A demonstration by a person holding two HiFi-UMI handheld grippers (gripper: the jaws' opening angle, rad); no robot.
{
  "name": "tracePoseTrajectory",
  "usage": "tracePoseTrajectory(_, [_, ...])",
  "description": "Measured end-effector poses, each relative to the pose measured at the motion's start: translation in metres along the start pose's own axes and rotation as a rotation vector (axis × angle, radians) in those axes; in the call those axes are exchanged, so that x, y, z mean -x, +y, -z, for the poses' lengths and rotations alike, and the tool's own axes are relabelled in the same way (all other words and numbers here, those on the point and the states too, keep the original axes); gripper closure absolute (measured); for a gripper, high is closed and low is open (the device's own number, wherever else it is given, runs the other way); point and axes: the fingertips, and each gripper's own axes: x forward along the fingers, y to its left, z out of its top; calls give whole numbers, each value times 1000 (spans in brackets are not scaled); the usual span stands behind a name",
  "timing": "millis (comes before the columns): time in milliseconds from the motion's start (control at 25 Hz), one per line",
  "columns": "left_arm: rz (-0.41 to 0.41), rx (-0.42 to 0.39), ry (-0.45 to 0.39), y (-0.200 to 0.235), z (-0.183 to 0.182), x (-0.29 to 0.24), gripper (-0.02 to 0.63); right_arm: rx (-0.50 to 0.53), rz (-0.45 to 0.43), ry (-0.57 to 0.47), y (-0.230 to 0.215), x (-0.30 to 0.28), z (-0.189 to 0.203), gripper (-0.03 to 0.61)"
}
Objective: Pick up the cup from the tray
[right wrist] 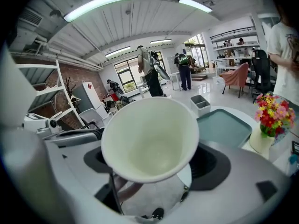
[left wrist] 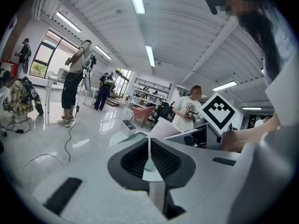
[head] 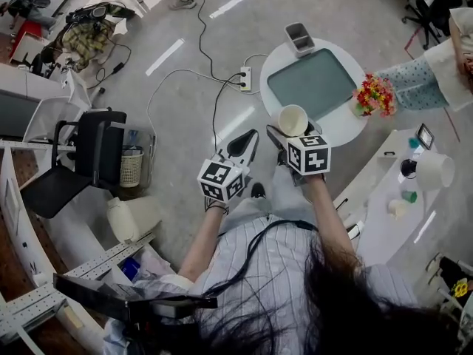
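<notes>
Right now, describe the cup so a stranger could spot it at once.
Find the round white table with the teal tray on it. At its near edge the right gripper holds a plain white cup between its fingers, mouth up. Unlike the flower vase and grey box nearby, it is held off the table.

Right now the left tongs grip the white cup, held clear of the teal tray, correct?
No: the right tongs grip the white cup, as the right gripper view shows; the left tongs are shut on nothing. The cup is held clear of the teal tray.
</notes>
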Motion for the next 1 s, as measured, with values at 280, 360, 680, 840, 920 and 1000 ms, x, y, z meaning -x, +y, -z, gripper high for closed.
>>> tracePoseTrajectory(280, [19,18,-1,-8,16,34,600,14,8,11,34,20,27,156])
tracePoseTrajectory(360, [24,27,-4,-11,18,38,600,19,14,16,38,27,33,156])
tracePoseTrajectory(680, [35,57,0,-29,29,43,600,19,27,37,39,53,52,156])
tracePoseTrajectory(840, [34,65,12,-40,36,43,600,10,25,48,33,59,60,156])
tracePoseTrajectory(920, [31,65,19,-44,39,45,600,13,15,55,32,61,63,156])
tracePoseTrajectory(1000, [24,66,24,-49,42,45,600,17,5,60,31,64,66,156])
